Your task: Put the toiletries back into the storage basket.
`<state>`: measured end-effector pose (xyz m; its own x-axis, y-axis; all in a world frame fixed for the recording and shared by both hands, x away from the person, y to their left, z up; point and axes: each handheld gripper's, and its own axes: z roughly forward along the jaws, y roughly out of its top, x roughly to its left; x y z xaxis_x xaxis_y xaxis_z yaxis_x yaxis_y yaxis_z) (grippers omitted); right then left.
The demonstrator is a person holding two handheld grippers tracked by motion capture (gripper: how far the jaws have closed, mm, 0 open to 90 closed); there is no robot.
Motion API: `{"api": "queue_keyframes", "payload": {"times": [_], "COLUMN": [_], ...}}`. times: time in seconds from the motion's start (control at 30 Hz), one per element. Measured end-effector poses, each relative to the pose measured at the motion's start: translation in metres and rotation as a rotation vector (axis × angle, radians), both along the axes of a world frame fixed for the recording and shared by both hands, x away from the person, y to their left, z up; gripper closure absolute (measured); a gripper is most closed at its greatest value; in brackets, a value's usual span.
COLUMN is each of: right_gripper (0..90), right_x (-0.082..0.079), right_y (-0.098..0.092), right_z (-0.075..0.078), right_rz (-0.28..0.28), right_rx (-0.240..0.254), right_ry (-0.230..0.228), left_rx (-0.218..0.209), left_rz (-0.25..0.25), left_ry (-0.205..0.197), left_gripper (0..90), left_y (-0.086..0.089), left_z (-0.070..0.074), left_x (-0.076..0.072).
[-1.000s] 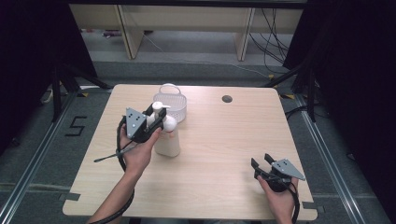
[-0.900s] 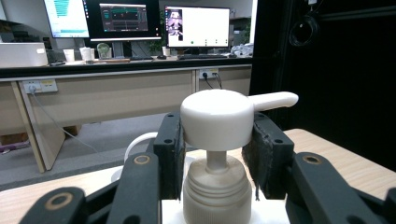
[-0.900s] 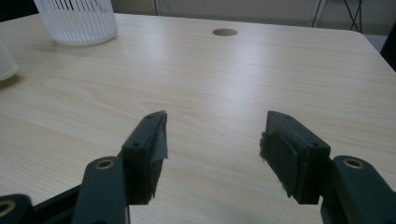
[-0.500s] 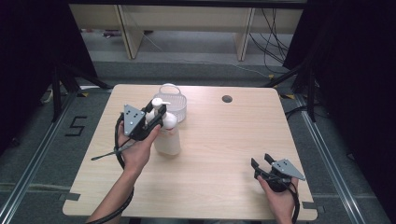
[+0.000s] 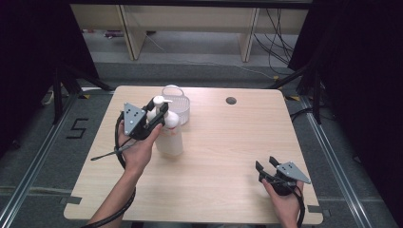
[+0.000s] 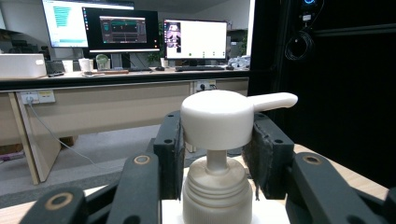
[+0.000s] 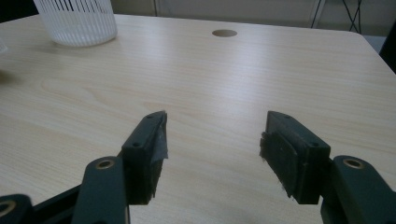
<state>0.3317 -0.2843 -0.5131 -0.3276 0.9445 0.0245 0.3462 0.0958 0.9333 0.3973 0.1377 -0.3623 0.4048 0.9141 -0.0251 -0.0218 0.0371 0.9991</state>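
Since approx. a sec ago the pump bottle [image 5: 169,135] and left tongs [image 5: 159,114] have barely shifted, right tongs [image 5: 266,167] not at all. Left tongs pinch the bottle's white pump head [image 6: 219,119], bottle upright on the tabletop [image 5: 228,142] just in front of the white ribbed basket [image 5: 177,102], contents can't be made out. Right tongs spread, nothing between, resting near the front right corner.

- You can read a black "5" marked on the grey floor [image 5: 77,128], left of the light wooden counter [image 5: 218,156].
- Monitor text is too small to read.
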Motion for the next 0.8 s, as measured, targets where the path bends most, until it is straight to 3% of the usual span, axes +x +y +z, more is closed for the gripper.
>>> {"api": "queue_keyframes", "payload": {"times": [0.5, 0.8], "right_gripper": [40.4, 40.4], "right_x": [-0.001, 0.000], "right_y": [0.001, -0.001], "right_z": [0.000, 0.000], "right_rz": [0.007, 0.000], "right_rx": [0.022, -0.007], "right_ry": [0.016, -0.005], "left_rx": [-0.005, -0.005], "left_rz": [0.014, 0.021], "left_ry": [-0.020, -0.031], "left_gripper": [59.3, 59.3], "left_y": [0.005, 0.007], "left_z": [0.010, 0.017], "left_x": [0.004, 0.007]}}
